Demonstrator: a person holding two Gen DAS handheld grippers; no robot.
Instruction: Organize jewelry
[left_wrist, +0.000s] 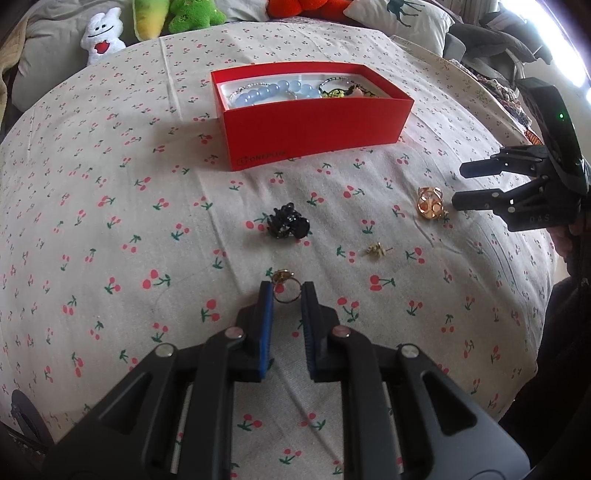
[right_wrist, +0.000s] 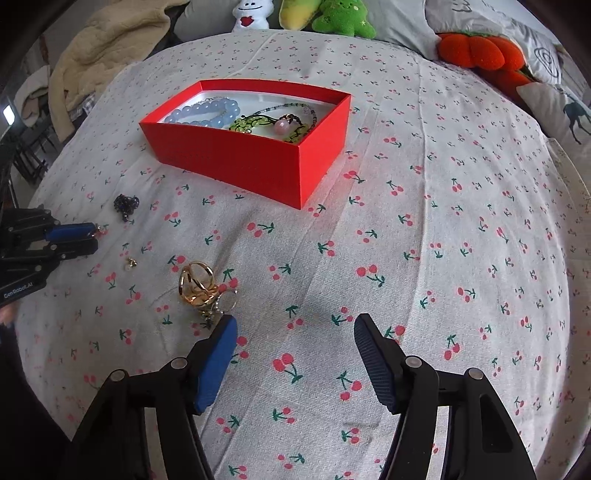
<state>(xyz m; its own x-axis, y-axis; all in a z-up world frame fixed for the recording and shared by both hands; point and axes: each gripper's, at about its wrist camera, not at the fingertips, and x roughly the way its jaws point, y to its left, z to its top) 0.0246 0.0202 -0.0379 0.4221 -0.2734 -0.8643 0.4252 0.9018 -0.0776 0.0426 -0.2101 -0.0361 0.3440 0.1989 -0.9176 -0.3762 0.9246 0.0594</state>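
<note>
Left wrist view
Box: the red box (left_wrist: 314, 122) stands open on the far middle of the bed (left_wrist: 110, 258); a string of pale blue beads (left_wrist: 273, 92) and other bead pieces already lie inside.
Left claw: the left claw (left_wrist: 287, 291) points down at the near middle, its blue pads drawn close around a small gold ring (left_wrist: 283, 288). The ring sits between the pads; the gap looks all but gone, so I judge it pinched or nearly so, not yet lifted clear of the sheet.
Loose pieces: a black beaded piece (left_wrist: 290, 221) lies just beyond the ring, a small gold earring (left_wrist: 376, 249) to its right, and a larger gold openwork piece (left_wrist: 428, 203) further right.
Right claw: the right claw (left_wrist: 460, 184) hangs at the right edge beside that gold piece, jaws apart, nothing between them.

Right wrist view
Right claw: the jaws stand wide over bare sheet; the gold openwork piece (right_wrist: 197, 284) lies just left of the left pad, outside the gap.
Box: the red box (right_wrist: 258, 162) is far and slightly left, with blue beads (right_wrist: 207, 114) and a green and pink pendant cord (right_wrist: 273, 123) inside.
Left claw: seen at the left edge (right_wrist: 94, 236), nearly closed.

Progress
Done: several beaded items are boxed.
Left: four pieces remain on the bed; one is being gripped, and I judge three more trips follow.
</note>
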